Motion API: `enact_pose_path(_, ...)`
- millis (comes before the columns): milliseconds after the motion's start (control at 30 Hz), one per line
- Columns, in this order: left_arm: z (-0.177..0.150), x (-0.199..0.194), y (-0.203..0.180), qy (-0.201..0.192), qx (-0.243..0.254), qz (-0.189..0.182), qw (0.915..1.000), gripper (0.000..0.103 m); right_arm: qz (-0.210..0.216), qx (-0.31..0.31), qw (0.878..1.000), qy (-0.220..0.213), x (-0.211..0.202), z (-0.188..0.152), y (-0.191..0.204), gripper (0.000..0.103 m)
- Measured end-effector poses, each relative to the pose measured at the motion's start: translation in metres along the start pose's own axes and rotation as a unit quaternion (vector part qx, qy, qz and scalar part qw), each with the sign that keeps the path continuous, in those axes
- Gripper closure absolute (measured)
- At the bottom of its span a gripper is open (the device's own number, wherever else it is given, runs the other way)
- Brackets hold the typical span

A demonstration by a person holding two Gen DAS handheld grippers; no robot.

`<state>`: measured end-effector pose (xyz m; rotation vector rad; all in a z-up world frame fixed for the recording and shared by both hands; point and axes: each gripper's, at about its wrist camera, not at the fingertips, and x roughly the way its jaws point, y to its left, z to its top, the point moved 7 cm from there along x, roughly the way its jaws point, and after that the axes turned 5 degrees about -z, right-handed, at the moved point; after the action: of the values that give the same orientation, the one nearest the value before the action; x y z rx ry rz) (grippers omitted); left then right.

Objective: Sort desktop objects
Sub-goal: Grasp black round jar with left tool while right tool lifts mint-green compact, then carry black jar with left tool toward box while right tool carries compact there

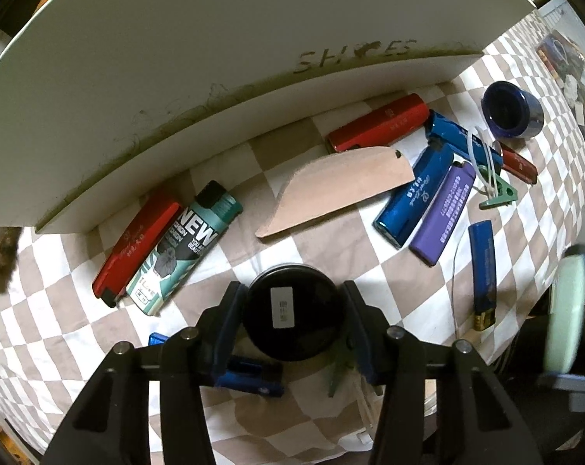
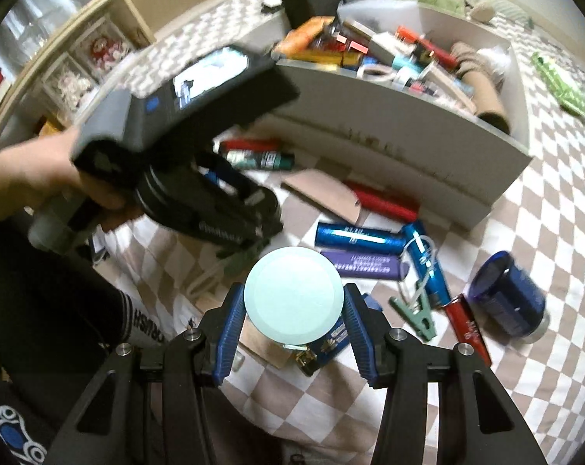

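**Left wrist view: both tongs loaded, most of the cloth still unsorted**

Left wrist view, left to right: a red lighter (image 1: pixel 135 246) and a teal spray can (image 1: pixel 183 250) lie against the white box (image 1: pixel 214 58); a tan leather piece (image 1: pixel 331 190) lies mid-cloth; blue (image 1: pixel 414 197) and purple (image 1: pixel 443 213) lighters, a green clip (image 1: pixel 499 195) and a dark blue jar (image 1: pixel 511 110) lie to the right. My left gripper (image 1: pixel 294 310) pinches a round black tin (image 1: pixel 292 312) just above the checkered cloth (image 1: pixel 79 333).

Right wrist view: my left hand (image 2: pixel 59 178) holds its tool tilted, at upper left. My right gripper (image 2: pixel 294 310) pinches a pale mint round lid (image 2: pixel 294 292), raised over the lighters. The box behind already holds many small items.

I judge sorting partly done: about a dozen objects remain out, and both held pieces await placement.
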<state>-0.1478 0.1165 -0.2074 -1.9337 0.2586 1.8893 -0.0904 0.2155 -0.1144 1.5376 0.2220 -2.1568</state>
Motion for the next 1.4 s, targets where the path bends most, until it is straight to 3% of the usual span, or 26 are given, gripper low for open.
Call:
enact_pose_path(467, 0.003, -0.027, 0.008, -0.034, -0.004, -0.01, 0.9993, 0.053, -0.01, 0.034, 0.998, -0.043, -0.026, 0.019, -0.005, 0.052)
enact_pose_path(800, 0.01, -0.054, 0.002, -0.08, -0.013, -0.032, 0.9962, 0.053, -0.01, 0.022, 0.999, -0.046, -0.024, 0.026, 0.011, 0.052)
enact_pose_path(1000, 0.006, -0.077, -0.015, -0.113, -0.016, -0.056, 0.9919, 0.053, -0.013, 0.021, 0.998, -0.05, -0.025, 0.032, 0.012, 0.052)
enact_pose_path(1400, 0.011, -0.134, 0.001, -0.189, -0.032, -0.089, 0.9775, 0.053, -0.032, 0.054, 0.995, -0.075, -0.041, 0.053, -0.012, 0.052)
